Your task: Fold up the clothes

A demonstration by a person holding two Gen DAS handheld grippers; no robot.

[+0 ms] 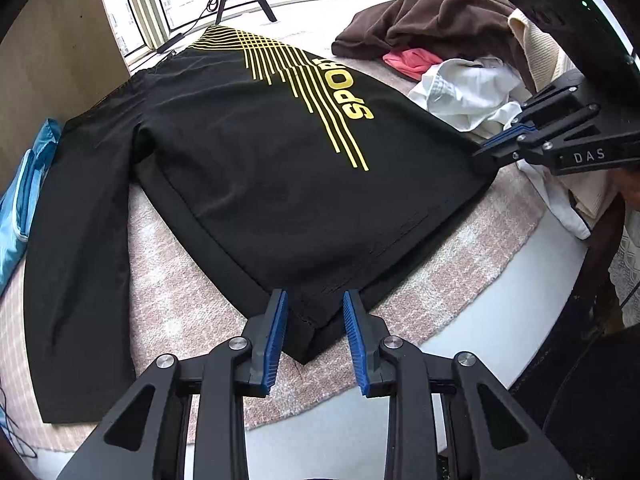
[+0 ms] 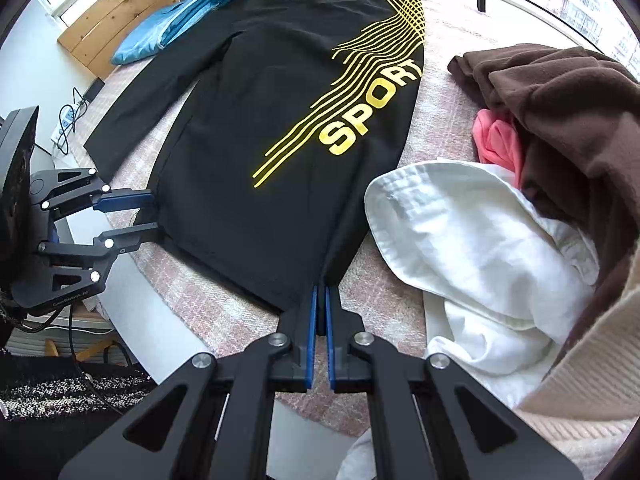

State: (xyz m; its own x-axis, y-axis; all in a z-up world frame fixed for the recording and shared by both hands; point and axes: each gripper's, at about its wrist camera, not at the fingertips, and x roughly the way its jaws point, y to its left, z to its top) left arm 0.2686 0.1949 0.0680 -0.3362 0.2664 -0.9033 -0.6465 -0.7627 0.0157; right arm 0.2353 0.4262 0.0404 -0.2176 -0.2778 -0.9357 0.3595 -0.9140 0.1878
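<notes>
We have the black sport shirt (image 1: 248, 152) spread flat on the pinkish blanket (image 1: 168, 292), one sleeve trailing toward the blue garment (image 1: 24, 200) at the left edge, its hem nearest us. Starting at the left, our left gripper (image 1: 315, 332) points steeply down over the near-left hem corner with its jaws apart, the cloth lying between the blue pads (image 1: 276, 332) but not pinched. We judge that lifting now would raise only one side and drag the shirt askew. On the right, our right gripper (image 2: 321, 320) also tilts steeply down and is clamped on the right hem corner. Farther right, the white garment (image 2: 472, 248) and brown fleece (image 2: 560, 92) lie near enough that a wide fold could snag them.
</notes>
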